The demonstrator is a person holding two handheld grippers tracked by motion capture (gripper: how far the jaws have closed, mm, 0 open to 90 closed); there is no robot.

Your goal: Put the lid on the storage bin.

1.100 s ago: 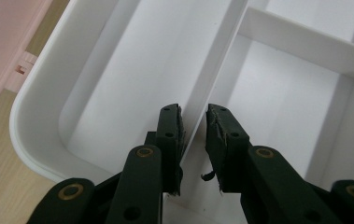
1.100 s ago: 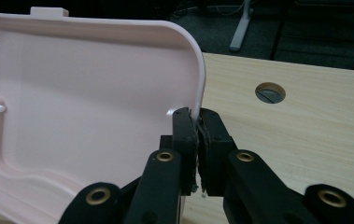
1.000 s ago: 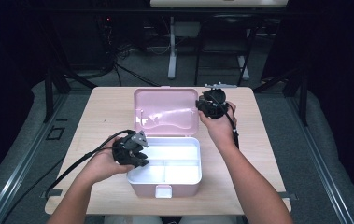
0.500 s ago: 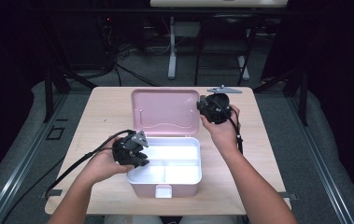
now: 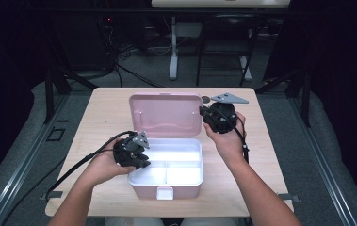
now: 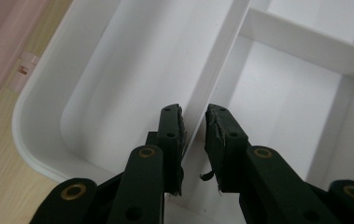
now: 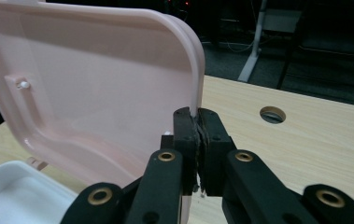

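Pink lid (image 5: 166, 114) stands upright behind the white box (image 5: 166, 176), long axis across the tabletop (image 5: 105, 106); my right gripper (image 7: 197, 122) clamps its edge, left gripper (image 6: 194, 122) jaws straddle the box divider (image 6: 214, 70), slightly apart.

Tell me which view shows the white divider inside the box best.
The left gripper view: the divider runs up the picture from between the left gripper jaws, which straddle it, and a cross wall branches off it. The high view shows the divider small, as thin lines in the tray. The right gripper view looks at the lid.
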